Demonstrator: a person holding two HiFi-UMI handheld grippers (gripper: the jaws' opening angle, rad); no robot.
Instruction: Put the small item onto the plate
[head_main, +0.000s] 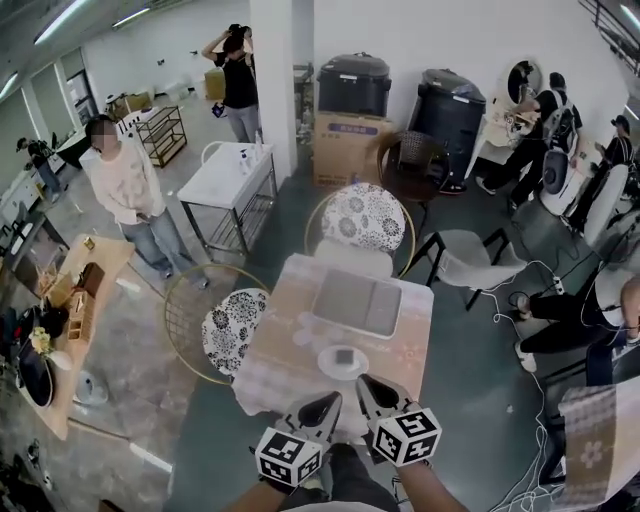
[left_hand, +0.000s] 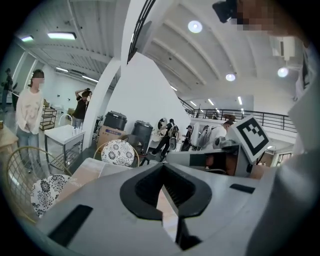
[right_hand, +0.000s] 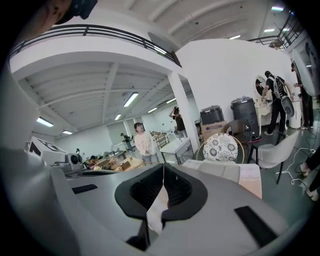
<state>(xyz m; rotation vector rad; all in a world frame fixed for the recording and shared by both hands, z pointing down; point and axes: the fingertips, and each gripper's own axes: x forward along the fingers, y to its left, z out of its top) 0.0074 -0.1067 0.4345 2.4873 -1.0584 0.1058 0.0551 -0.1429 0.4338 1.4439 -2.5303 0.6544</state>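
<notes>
A small grey square item (head_main: 344, 356) lies on a white round plate (head_main: 326, 366) near the front of the pale table (head_main: 285, 335) in the head view. Just short of the plate, over the table's front edge, my left gripper (head_main: 322, 410) and right gripper (head_main: 375, 392) are held side by side. In the left gripper view the left gripper (left_hand: 163, 174) has its jaws together with nothing between them. The right gripper (right_hand: 163, 169) in its own view is likewise shut and empty. Both point up across the room, so neither gripper view shows the plate.
A grey rectangular mat (head_main: 358, 302) lies on the table behind the plate. Patterned round chairs stand at the far side (head_main: 362, 217) and the left side (head_main: 232, 325), and a white chair (head_main: 470, 258) at the right. A person (head_main: 125, 185) stands at the left by a wooden bench (head_main: 75, 300).
</notes>
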